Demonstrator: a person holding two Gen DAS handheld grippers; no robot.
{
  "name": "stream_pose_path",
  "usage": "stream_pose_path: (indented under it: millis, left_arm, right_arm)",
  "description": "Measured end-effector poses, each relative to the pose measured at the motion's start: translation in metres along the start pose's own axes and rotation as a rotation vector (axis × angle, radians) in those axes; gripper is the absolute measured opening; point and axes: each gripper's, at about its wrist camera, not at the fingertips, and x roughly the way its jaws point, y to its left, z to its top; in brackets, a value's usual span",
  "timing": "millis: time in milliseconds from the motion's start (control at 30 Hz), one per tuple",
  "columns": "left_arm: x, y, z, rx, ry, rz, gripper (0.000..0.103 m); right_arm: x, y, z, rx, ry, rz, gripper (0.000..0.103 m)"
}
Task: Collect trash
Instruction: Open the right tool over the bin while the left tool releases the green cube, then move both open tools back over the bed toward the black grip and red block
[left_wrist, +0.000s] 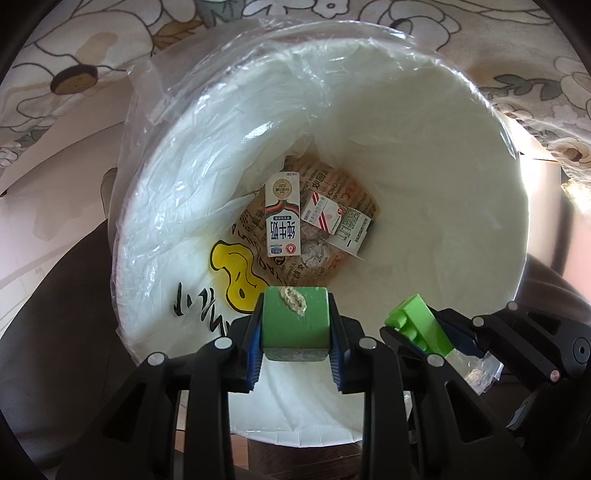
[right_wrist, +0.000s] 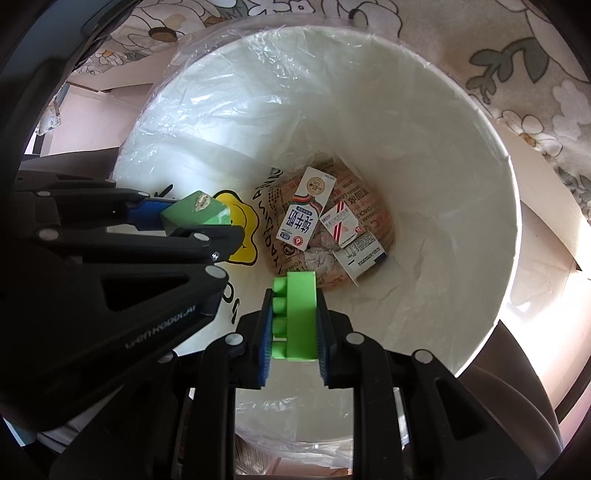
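White trash bin (left_wrist: 424, 155) w/ clear plastic liner (left_wrist: 207, 147) fills both views, seen from above; floral cloth (left_wrist: 74, 66) behind it. At the bottom: brown printed paper bag (left_wrist: 354, 184), on it a milk carton (left_wrist: 282, 216), a small red-striped box (left_wrist: 334, 218) just beside, crumpled paper (left_wrist: 317, 254) between them. Left claw (left_wrist: 295, 325) clenched on dark green block (left_wrist: 295, 321) w/ a pale smear on top, over the bin mouth. Right claw (right_wrist: 293, 317) clenched on lime studded brick (right_wrist: 295, 317), also over the opening, near the left one.
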Motion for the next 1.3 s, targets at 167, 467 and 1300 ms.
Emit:
stream_pose_path:
  millis: [167, 467, 1300]
  left_arm:
    - [0.003, 0.002, -0.001, -0.009, 0.004, -0.007, 0.037]
    - [-0.001, 0.006, -0.004, -0.022, -0.009, -0.009, 0.044]
    - [-0.090, -0.003, -0.069, 0.146, -0.219, 0.102, 0.046]
  right_arm:
    - [0.001, 0.000, 0.003, 0.009, 0.002, -0.009, 0.027]
    - [-0.005, -0.004, 0.004, 0.035, -0.031, -0.008, 0.043]
    - [-0.102, 0.026, -0.038, -0.004, -0.204, -0.029, 0.043]
